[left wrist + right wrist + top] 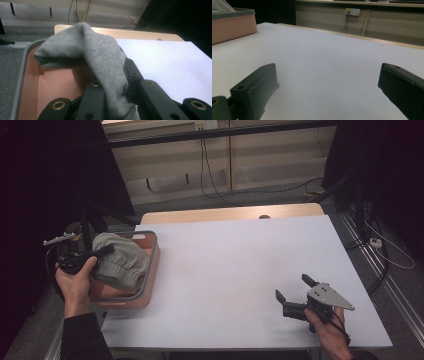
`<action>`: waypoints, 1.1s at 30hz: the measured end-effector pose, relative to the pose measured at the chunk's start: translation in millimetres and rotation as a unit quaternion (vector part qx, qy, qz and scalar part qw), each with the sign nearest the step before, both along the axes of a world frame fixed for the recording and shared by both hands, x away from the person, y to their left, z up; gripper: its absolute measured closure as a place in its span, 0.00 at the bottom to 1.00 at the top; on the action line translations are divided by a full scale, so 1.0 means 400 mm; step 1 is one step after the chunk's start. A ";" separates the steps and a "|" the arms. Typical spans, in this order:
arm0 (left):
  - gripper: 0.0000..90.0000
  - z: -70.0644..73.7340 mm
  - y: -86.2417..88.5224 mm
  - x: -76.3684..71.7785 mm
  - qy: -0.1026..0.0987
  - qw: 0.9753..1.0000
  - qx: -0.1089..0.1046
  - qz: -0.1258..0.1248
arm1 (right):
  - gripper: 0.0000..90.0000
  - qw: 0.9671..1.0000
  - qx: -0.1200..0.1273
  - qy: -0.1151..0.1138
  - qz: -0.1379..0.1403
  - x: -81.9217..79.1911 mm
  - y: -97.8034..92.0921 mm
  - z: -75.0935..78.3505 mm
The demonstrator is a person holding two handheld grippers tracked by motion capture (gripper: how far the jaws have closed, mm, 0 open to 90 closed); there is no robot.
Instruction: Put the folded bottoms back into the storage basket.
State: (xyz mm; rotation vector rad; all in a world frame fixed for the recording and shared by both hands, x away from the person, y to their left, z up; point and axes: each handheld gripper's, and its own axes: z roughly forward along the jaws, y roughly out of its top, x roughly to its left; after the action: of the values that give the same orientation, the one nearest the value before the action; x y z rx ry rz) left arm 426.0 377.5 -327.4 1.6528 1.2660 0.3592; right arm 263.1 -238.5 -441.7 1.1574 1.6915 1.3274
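Observation:
A grey knitted cloth (119, 259) hangs bunched over a salmon-pink bin (150, 285) with a grey rim at the table's left edge. My left gripper (102, 254) is shut on that cloth above the bin. In the left gripper view the grey cloth (87, 52) drapes over and between the black jaws, above the pink bin (47, 87). My right gripper (295, 287) stands open low over the white table top near the front right, with nothing between its fingers. The right gripper view shows its wide-apart fingers (254, 90) over bare white surface.
The white table top (240, 265) spreads wide between the bin and the right gripper. A wooden strip (230, 213) runs along the far edge. Cables (215, 185) lie on the floor beyond. The bin's corner (232, 25) appears at far left in the right gripper view.

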 end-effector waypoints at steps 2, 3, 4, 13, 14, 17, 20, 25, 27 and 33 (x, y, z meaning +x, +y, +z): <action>0.89 0.002 0.009 -0.004 0.005 1.000 0.023 0.013 | 0.02 1.000 0.000 0.001 0.001 0.000 0.000 0.000; 0.89 0.003 0.011 -0.006 0.008 0.999 0.031 0.022 | 0.02 1.000 0.000 0.001 0.001 0.000 0.001 0.000; 0.89 0.004 0.014 -0.007 0.012 0.999 0.038 0.027 | 0.02 1.000 0.000 0.002 0.002 0.001 0.001 -0.001; 0.89 -0.013 0.053 -0.006 0.029 0.997 0.047 0.053 | 0.02 1.000 -0.002 0.001 0.005 0.001 0.003 -0.001; 0.89 -0.015 0.055 -0.005 0.031 0.997 0.048 0.055 | 0.02 1.000 -0.003 0.001 0.006 0.001 0.003 -0.001; 0.89 -0.022 0.060 0.000 0.038 0.995 0.068 0.066 | 0.02 1.000 0.000 0.002 0.001 -0.001 0.002 -0.001; 0.89 -0.029 0.064 0.005 0.044 0.994 0.069 0.074 | 0.02 1.000 0.000 0.002 0.001 -0.002 0.001 0.000; 0.89 -0.035 0.065 0.013 0.050 0.993 0.070 0.075 | 0.02 1.000 0.000 0.001 0.002 -0.002 0.002 0.000; 0.89 -0.043 0.062 0.020 0.054 0.994 0.069 0.072 | 0.02 1.000 -0.001 0.000 0.003 -0.001 0.002 -0.001; 0.89 -0.056 0.055 0.037 0.060 0.994 0.068 0.068 | 0.02 1.000 0.000 0.001 0.001 -0.002 0.002 -0.001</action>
State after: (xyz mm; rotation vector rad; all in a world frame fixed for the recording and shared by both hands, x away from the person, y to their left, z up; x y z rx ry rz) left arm 440.8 399.4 -349.9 1.7290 1.4766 0.4419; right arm 262.2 -237.8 -441.9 1.1573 1.6943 1.3272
